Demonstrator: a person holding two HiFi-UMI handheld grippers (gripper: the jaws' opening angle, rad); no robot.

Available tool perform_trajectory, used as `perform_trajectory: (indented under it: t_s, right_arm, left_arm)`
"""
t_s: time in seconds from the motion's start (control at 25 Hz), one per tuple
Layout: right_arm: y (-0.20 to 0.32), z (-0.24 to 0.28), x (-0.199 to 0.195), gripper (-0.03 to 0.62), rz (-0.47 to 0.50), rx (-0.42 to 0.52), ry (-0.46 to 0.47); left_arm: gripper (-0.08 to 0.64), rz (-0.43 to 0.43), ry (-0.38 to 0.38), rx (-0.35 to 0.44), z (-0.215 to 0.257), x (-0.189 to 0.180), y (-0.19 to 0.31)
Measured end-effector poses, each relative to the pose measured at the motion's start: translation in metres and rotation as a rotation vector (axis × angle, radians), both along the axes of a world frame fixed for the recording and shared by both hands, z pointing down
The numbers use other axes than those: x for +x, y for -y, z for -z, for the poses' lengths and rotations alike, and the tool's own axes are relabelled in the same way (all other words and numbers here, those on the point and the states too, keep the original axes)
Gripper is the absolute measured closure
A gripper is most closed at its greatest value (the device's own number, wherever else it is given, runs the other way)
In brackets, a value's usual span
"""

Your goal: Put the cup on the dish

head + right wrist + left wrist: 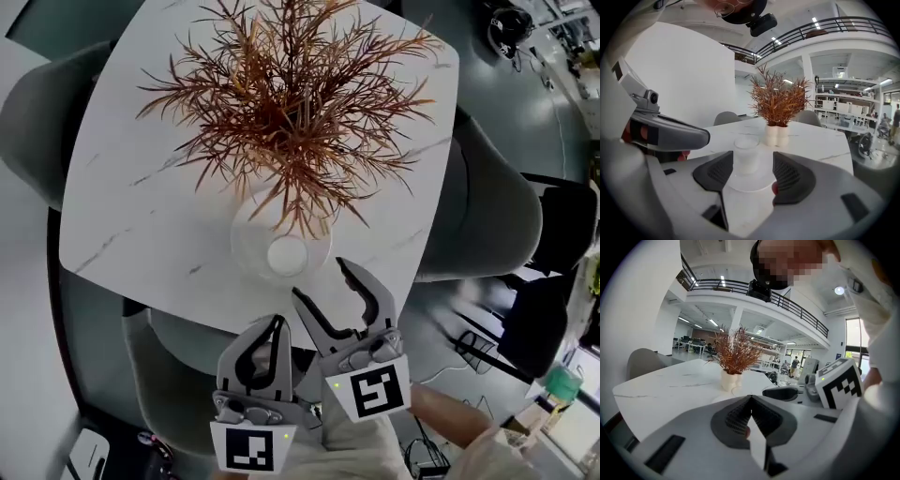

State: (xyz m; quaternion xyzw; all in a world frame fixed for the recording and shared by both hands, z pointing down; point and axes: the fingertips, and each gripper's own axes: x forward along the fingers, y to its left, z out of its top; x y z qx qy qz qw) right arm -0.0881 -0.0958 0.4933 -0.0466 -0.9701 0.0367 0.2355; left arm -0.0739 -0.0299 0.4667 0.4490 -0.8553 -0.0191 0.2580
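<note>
A clear glass cup (287, 255) (746, 155) stands upright on a clear glass dish (251, 251) (749, 180) near the white table's front edge. My right gripper (322, 278) (748, 172) is open just in front of them, with its jaws wide apart and nothing between them; in the right gripper view the cup shows through the gap, farther off. My left gripper (277, 326) (750, 416) is shut and empty, held back below the table edge beside the right one.
A white vase (302, 114) (776, 135) (731, 380) with dry reddish-brown branches stands on the white marble table (141, 187) behind the dish. Grey chairs (492, 211) ring the table. A person's sleeve (487, 455) is at the lower right.
</note>
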Motion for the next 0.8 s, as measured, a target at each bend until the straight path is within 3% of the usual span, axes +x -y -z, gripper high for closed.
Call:
perform_trajectory:
  t_s: [0.36,0.56,0.8]
  right_arm:
    - [0.006,0.018,0.01,0.328,0.037,-0.004,0.022]
    - [0.013,0.046,0.015,0.483,0.002,-0.004,0.05]
    - [0.019,0.079,0.019,0.563,0.011,0.024,0.085]
  left_arm:
    - [0.557,-0.014,0.035,0.004,0.023,0.008,0.014]
    - [0.557,0.001,0.048,0.013,0.045,0.013,0.014]
    - [0.557,0.006,0.066,0.004,0.071,0.021,0.014]
